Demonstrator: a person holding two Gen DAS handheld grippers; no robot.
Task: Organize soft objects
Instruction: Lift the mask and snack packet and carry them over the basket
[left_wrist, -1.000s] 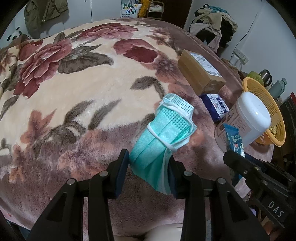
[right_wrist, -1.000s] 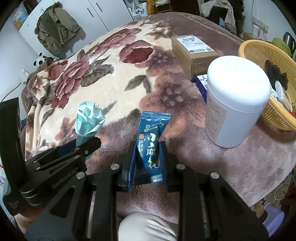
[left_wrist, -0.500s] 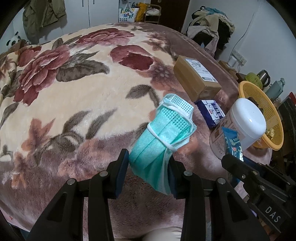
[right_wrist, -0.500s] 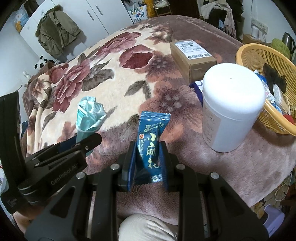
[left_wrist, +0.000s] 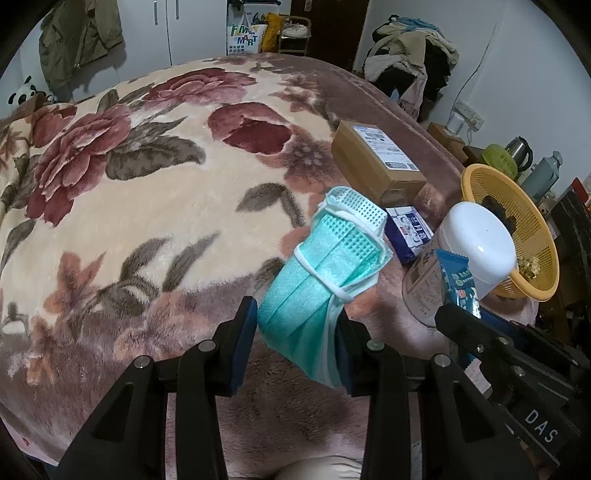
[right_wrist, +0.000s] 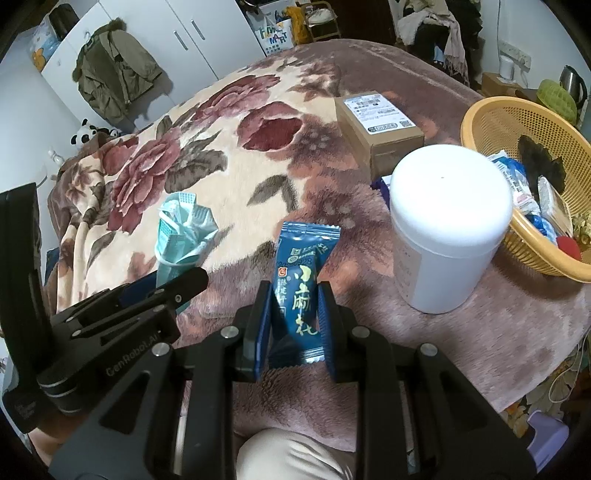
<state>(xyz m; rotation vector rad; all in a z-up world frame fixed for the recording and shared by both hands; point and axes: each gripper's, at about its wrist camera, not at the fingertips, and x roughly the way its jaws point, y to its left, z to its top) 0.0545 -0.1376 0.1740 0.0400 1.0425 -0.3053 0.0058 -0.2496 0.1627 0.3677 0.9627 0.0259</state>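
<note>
the left tongs (left_wrist: 295, 332) pinch a folded teal face mask (left_wrist: 325, 269) by its lower end; the mask stands up above the floral blanket (left_wrist: 147, 206) covering the bed. the right tongs (right_wrist: 293, 317) pinch a blue snack packet (right_wrist: 299, 280) upright, just left of a white lidded jar (right_wrist: 443, 229). a cardboard box (right_wrist: 376, 125) lies behind the jar. a yellow basket (right_wrist: 491, 122) holding mixed items sits to the jar's right. a small blue pack (left_wrist: 408, 232) lies between box and jar.

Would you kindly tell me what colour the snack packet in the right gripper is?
Dark blue snack packet with pale lettering, clearest in the right wrist view.
</note>
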